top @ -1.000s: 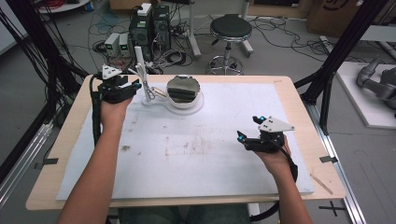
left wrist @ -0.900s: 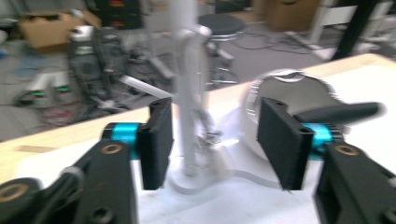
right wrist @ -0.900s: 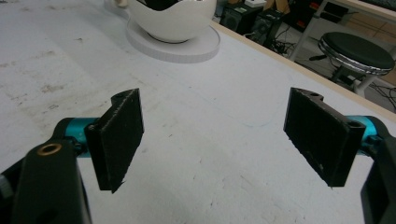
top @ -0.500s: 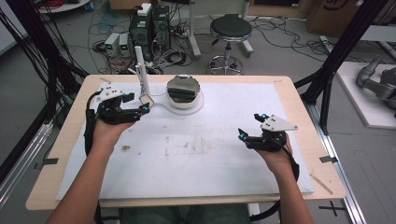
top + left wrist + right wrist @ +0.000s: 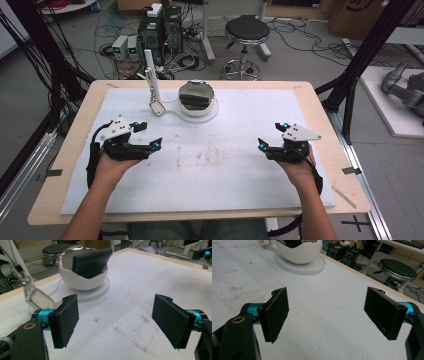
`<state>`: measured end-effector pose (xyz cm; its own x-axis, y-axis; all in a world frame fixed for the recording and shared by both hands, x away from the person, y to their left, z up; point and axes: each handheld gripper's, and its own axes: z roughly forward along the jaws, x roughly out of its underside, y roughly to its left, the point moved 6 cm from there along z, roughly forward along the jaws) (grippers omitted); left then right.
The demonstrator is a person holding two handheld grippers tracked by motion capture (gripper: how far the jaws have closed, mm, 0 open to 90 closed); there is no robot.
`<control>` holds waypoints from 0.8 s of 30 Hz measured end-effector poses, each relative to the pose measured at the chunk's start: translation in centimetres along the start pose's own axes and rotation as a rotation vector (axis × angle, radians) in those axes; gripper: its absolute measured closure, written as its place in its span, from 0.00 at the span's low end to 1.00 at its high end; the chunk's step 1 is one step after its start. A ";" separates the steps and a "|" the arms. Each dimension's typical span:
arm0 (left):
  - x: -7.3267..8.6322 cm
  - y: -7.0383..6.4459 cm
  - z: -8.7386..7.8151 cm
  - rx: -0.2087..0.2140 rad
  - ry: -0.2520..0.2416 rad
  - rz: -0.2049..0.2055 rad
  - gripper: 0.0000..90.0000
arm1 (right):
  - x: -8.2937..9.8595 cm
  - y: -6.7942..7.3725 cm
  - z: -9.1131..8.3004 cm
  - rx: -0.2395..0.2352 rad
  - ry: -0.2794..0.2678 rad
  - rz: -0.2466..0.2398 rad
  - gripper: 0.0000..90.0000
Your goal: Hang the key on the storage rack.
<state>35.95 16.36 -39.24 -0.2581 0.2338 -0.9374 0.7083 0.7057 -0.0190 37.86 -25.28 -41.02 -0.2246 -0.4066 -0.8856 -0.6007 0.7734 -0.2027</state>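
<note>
**Both grippers spread and empty, the bowl at the far edge of the mat**

A wooden table carries a white mat that covers nearly all of its top, leaving a narrow wood border on every side. The middle of the mat is bare but faintly stained, and it gives wide open room between the two hands. Black frame posts stand off the table's left and right sides, and a round stool stands on the floor beyond the far edge.

Near the far edge, a little left of centre, a white bowl sits on a round white base. It stands upright with its mouth facing up, and a dark block rests tilted inside it, rising above the jagged rim. Just left of the bowl a white upright stand leans slightly, with a small shiny paddle at its foot.

The left gripper rests low over the mat's left part, held by the left hand. Its jaws are wide apart with nothing between them, and they point toward the mat's centre. The bowl lies ahead and to its right, well apart.

The right gripper sits at the mat's right part in the right hand, jaws likewise spread and empty. The bowl lies far ahead on its left.
</note>
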 end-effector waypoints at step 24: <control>2.0 0.8 -0.2 -0.005 0.024 -0.016 0.23 | 0.5 0.1 0.2 -0.007 0.020 0.006 0.23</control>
<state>35.86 17.53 -41.05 -0.2851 0.2379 -0.9285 0.7005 0.7129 -0.0325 37.78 -25.31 -41.59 -0.2437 -0.4115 -0.8782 -0.6043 0.7727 -0.1944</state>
